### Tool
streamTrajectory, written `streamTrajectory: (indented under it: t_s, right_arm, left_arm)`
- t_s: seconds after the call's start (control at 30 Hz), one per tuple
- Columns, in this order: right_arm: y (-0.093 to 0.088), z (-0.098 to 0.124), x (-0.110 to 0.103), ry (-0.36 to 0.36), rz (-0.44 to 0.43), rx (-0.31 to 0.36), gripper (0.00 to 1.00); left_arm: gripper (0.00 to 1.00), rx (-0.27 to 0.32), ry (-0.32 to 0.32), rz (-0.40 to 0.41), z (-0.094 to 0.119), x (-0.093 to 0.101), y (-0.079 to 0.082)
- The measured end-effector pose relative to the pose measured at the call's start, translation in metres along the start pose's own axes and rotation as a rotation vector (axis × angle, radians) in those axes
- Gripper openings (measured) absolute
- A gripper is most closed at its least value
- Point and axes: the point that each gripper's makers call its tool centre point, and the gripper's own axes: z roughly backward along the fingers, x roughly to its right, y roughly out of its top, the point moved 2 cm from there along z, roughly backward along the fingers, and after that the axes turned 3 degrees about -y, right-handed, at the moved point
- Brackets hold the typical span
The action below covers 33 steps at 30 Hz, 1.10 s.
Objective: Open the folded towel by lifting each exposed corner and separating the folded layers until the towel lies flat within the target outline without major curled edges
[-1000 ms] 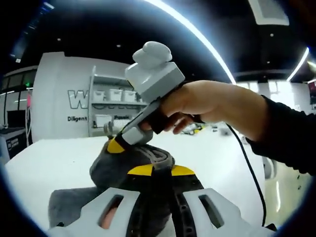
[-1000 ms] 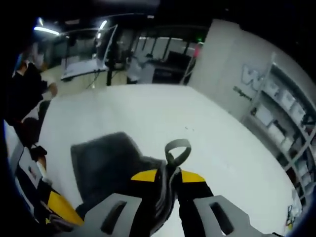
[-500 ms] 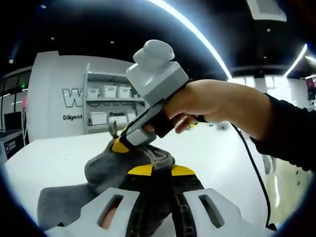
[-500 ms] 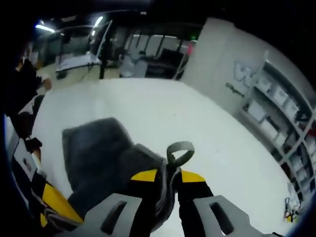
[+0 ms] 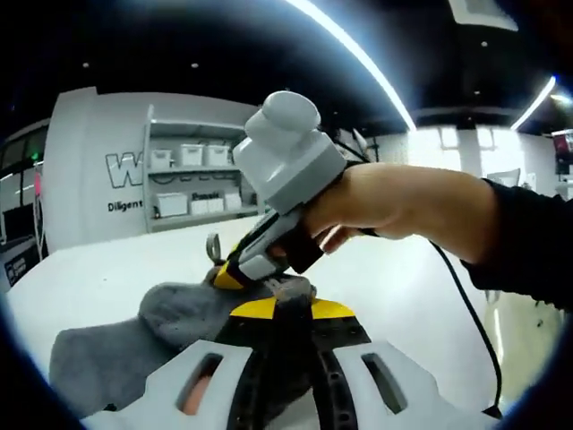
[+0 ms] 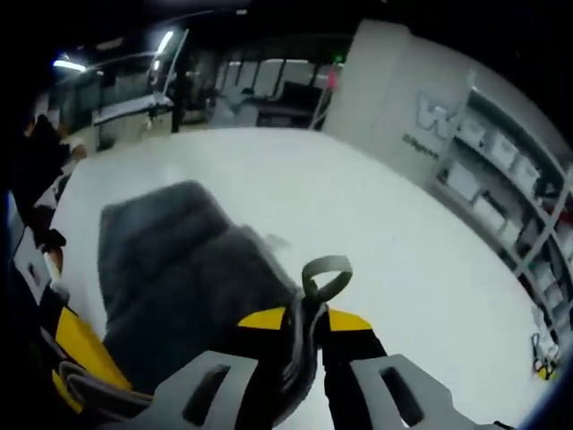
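Observation:
A dark grey towel (image 5: pixel 107 349) lies bunched on the white table (image 5: pixel 107 269). My left gripper (image 5: pixel 280 309) is shut on a raised fold of it, the cloth pinched between the yellow-tipped jaws. The right gripper (image 5: pixel 235 274), held by a hand (image 5: pixel 394 202), comes in from the right and bites the same fold just beyond my left jaws. In the right gripper view that gripper (image 6: pixel 304 318) is shut on the towel's edge (image 6: pixel 170 269), with the grey hanging loop (image 6: pixel 325 276) standing up above the jaws. The left gripper (image 6: pixel 67 358) shows at the lower left.
The white table (image 6: pixel 358 215) stretches wide beyond the towel. A white wall with lettering and shelves of bins (image 5: pixel 183 184) stands behind it. A black cable (image 5: pixel 461 305) trails from the right gripper. Desks and a person (image 6: pixel 40 152) are at the far left.
Both grippers keep their hold on the towel. The fold has been drawn along, so more grey cloth lies spread to the left, and the views have shifted.

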Motion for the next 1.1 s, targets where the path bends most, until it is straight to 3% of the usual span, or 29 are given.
streamTrajectory:
  t_s: [0.23,0.6,0.7,0.77,0.83,0.93,1.0,1.1]
  right_arm:
    - [-0.018,-0.016,0.007,0.024,-0.027,-0.001,0.10]
    - [-0.024,-0.017,0.014,0.010,-0.025,0.016,0.15]
    - [-0.026,-0.019,0.016,0.007,-0.015,0.019,0.16]
    - [-0.027,-0.019,0.016,0.010,-0.022,0.020,0.17]
    - [-0.029,-0.019,0.019,0.004,-0.044,0.027,0.21]
    - [-0.033,-0.018,0.034,-0.043,-0.107,0.035,0.39]
    - [-0.035,-0.016,0.043,-0.062,-0.148,0.042,0.48]
    - [-0.040,-0.009,0.050,-0.074,-0.168,0.052,0.50]
  left_arm:
    - [0.10,-0.053,-0.010,-0.026,-0.012,0.009,-0.016]
    - [0.15,-0.112,-0.038,-0.079,-0.017,0.018,-0.026]
    - [0.18,-0.155,-0.065,0.006,-0.016,0.023,-0.033]
    - [0.20,-0.207,-0.149,0.164,-0.018,0.032,-0.042]
    - [0.20,-0.208,-0.127,0.131,-0.019,0.027,-0.044]
    - [0.24,-0.217,-0.140,0.147,-0.019,0.031,-0.046]
    - [0.27,-0.191,-0.150,0.130,-0.019,0.034,-0.041]
    - [0.31,-0.154,-0.144,0.063,-0.016,0.036,-0.032]
